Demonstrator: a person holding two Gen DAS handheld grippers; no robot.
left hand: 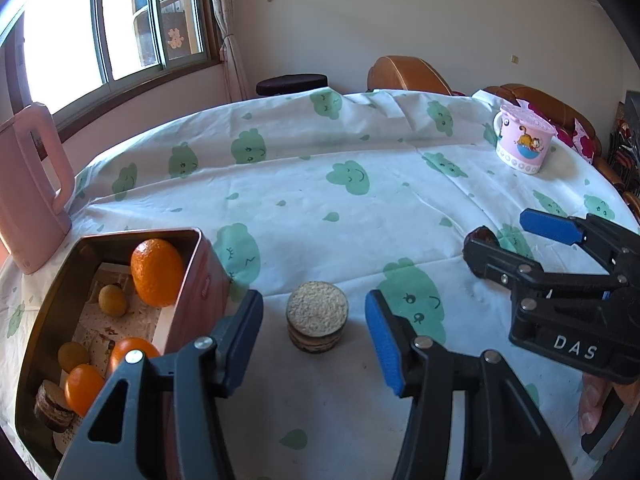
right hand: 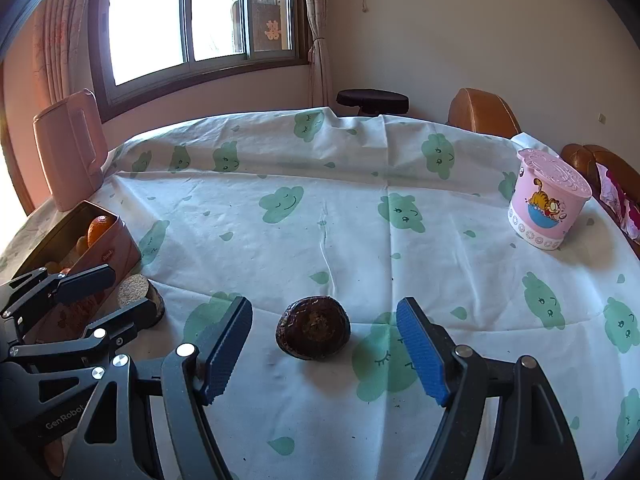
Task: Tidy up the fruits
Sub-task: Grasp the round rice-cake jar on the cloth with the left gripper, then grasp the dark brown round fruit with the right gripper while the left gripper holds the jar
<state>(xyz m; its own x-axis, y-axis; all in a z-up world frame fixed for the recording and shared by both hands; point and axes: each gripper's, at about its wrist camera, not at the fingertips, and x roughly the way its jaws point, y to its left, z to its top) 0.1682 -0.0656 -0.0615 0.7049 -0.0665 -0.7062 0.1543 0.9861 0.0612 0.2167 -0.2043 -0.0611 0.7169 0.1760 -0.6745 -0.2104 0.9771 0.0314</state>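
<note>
Left gripper [left hand: 316, 334] spread, round biscuit stack [left hand: 317, 316] between pads, untouched; right gripper [right hand: 325, 354] spread around dark fruit [right hand: 313, 333].

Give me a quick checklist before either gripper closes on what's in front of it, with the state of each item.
1. Round stacked cake centred between the left gripper fingers: ok, it sits in the gap, pads not touching.
2. Dark round fruit centred in the right gripper: ok, jaws open, clear on both sides.
3. Grippers clear of each other: ok, apart in both views.
4. Room in the tin: ok, bare paper lining shows between the oranges.
5. Left finger clear of the tin wall: cannot tell, they overlap in the left view.
6. Mug and pitcher out of the way: ok, far off.
</note>
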